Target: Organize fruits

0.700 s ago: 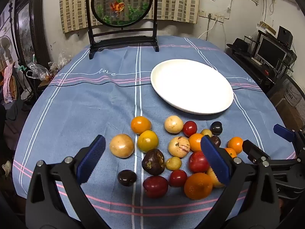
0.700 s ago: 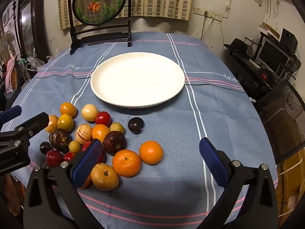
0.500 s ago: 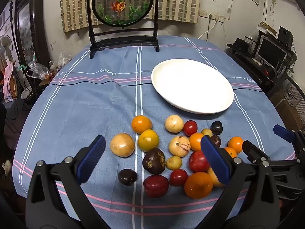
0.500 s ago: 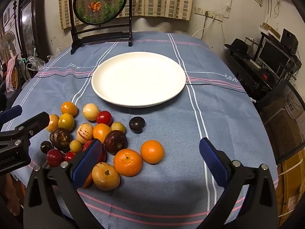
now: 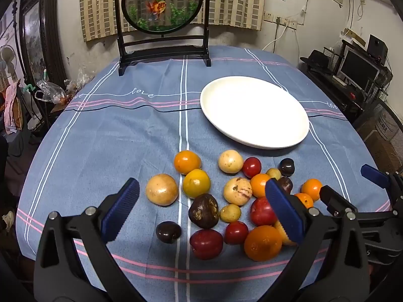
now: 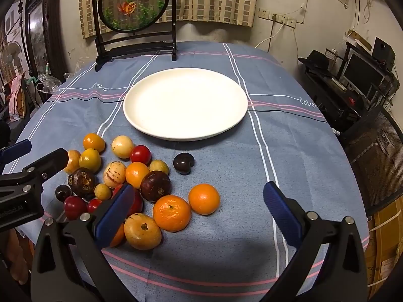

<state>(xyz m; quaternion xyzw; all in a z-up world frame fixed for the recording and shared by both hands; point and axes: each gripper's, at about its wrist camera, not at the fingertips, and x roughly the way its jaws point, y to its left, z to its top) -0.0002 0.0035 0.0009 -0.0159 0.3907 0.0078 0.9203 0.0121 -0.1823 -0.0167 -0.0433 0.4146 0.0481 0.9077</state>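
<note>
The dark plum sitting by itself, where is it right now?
In the right wrist view, the dark plum lies on the blue tablecloth, between the white plate and fruit pile.

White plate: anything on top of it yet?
Nothing: the white plate shows bare in both views. All the fruits lie on the tablecloth in front. What lies underneath it is covered.

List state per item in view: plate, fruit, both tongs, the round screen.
white plate: upright on the cloth, nothing on it
fruit pile: loose on the tablecloth, none plated
lone dark fruit: apart from the pile, nearer the plate
left tongs: open, holding nothing, above the pile
right tongs: open, holding nothing, by the oranges
goldfish screen: standing upright at the far edge
</note>
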